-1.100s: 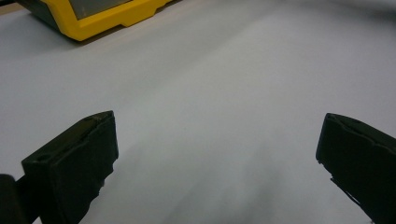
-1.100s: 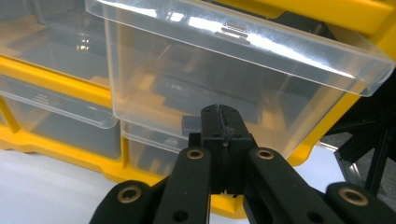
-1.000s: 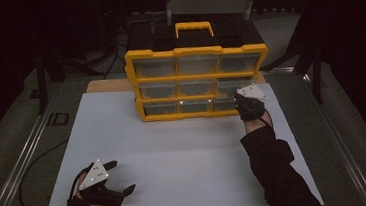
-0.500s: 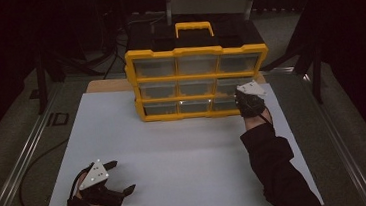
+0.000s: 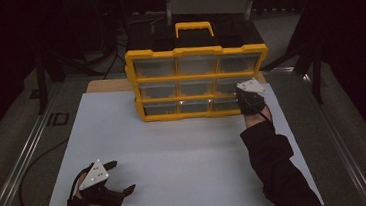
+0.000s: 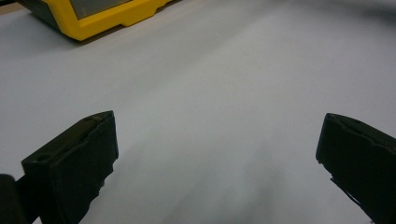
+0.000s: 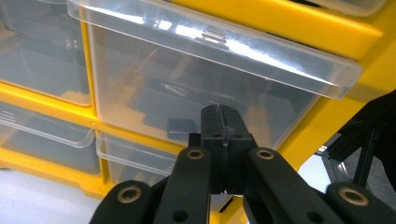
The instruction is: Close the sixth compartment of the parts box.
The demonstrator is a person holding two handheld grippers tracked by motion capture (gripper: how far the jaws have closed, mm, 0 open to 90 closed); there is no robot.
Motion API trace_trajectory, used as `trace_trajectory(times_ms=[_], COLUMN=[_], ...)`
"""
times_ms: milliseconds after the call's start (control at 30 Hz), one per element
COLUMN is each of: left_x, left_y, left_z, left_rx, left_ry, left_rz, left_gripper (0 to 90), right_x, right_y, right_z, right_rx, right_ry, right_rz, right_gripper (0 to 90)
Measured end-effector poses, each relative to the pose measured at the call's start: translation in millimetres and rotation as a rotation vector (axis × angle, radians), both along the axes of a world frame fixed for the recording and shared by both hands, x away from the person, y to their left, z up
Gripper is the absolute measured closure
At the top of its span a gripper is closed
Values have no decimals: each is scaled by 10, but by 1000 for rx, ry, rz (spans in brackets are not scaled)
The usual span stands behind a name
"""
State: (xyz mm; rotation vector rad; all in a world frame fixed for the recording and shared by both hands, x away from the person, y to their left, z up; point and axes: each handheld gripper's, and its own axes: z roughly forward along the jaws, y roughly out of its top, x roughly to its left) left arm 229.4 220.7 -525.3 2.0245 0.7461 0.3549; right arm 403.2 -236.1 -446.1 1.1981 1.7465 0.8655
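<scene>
- A yellow plastic organiser cabinet (image 5: 198,79) with three rows of clear drawers and a black top with a yellow carry handle stands at the upper centre of the high view, on the far part of the white rectangular surface (image 5: 185,148).
- The right gripper (image 5: 247,100) sits at the right-centre of the high view, against the cabinet's lower right corner, with a dark-sleeved forearm (image 5: 277,170) running down to the bottom edge.
- In the right gripper view its black fingers (image 7: 223,122) are pressed flat together with nothing between them, their tips right at the front of a clear plastic drawer (image 7: 201,88) in the centre of the frame; whether they touch it I cannot tell.
- That drawer's transparent lip runs across the top of the frame, and a small dark block (image 7: 181,126) lies inside it, left of the fingertips.
- The left gripper (image 5: 109,185) rests low at the lower left of the high view, well apart from the cabinet.
- In the left gripper view its fingers (image 6: 74,158) stand wide apart over bare surface, empty, with a corner of the yellow cabinet at the upper left.
</scene>
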Motion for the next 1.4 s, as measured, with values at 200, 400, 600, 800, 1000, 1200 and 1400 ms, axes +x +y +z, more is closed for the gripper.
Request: trace_trajectory(times_ms=[200, 400, 600, 800, 1000, 1200, 1400], left_x=[-1, 1, 0, -1, 0, 1, 2], left_y=[-3, 1, -1, -1, 2, 0, 0], left_z=[0, 1, -2, -2, -3, -5, -3], left_rx=[1, 0, 0, 1, -1, -1, -1], left_ry=[-1, -1, -1, -1, 1, 1, 1], left_rz=[-1, 0, -1, 0, 2, 0, 2], left_gripper=[3, 4, 3, 3, 3, 3, 3], right_x=[40, 58, 61, 56, 49, -21, -88], right_y=[-15, -6, -4, 2, 3, 26, 75], right_z=[12, 12, 12, 9, 11, 16, 11], right_rx=[-6, -11, -11, -16, -14, 1, 15], right_ry=[0, 1, 1, -1, 3, -9, -10], right_rz=[-9, -14, -14, -16, -16, -9, 18], right_gripper=[900, 900, 900, 900, 900, 900, 900])
